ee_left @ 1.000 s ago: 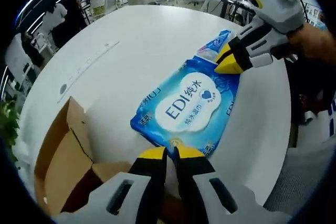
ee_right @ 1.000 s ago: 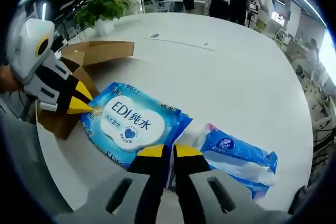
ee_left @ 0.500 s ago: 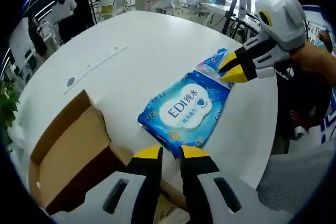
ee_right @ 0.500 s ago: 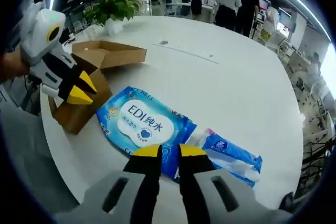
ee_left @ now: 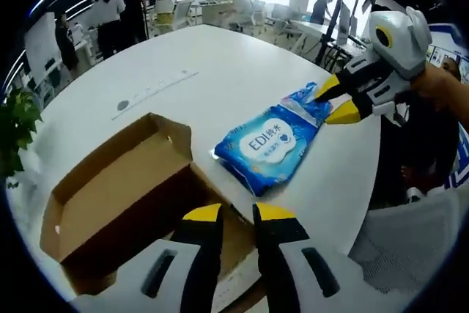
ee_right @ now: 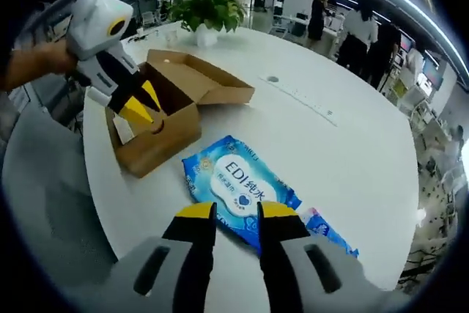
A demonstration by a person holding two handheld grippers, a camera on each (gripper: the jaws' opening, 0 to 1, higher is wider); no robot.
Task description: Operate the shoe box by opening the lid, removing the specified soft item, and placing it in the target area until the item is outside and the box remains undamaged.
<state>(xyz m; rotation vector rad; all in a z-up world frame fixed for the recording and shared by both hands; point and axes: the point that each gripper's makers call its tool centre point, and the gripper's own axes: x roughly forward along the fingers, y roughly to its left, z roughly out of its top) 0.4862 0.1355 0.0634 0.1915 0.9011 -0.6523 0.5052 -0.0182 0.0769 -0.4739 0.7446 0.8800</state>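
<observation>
A blue wet-wipe pack lies flat on the white table beside the open cardboard shoe box. My left gripper is open and holds nothing. It hovers over the box's corner and also comes into the right gripper view as the left gripper. My right gripper is open just short of the pack's near edge, and its jaws are apart and empty. In the left gripper view the right gripper hangs open above the far end of the pack.
A smaller blue tissue pack lies against the big pack's end near the table edge. A potted plant stands at the far side. People and desks fill the background.
Both grippers were pinching opposite ends of the wet-wipe pack. They have opened, let go and pulled back, and the pack now rests on the table. More of the box has come into both views.
</observation>
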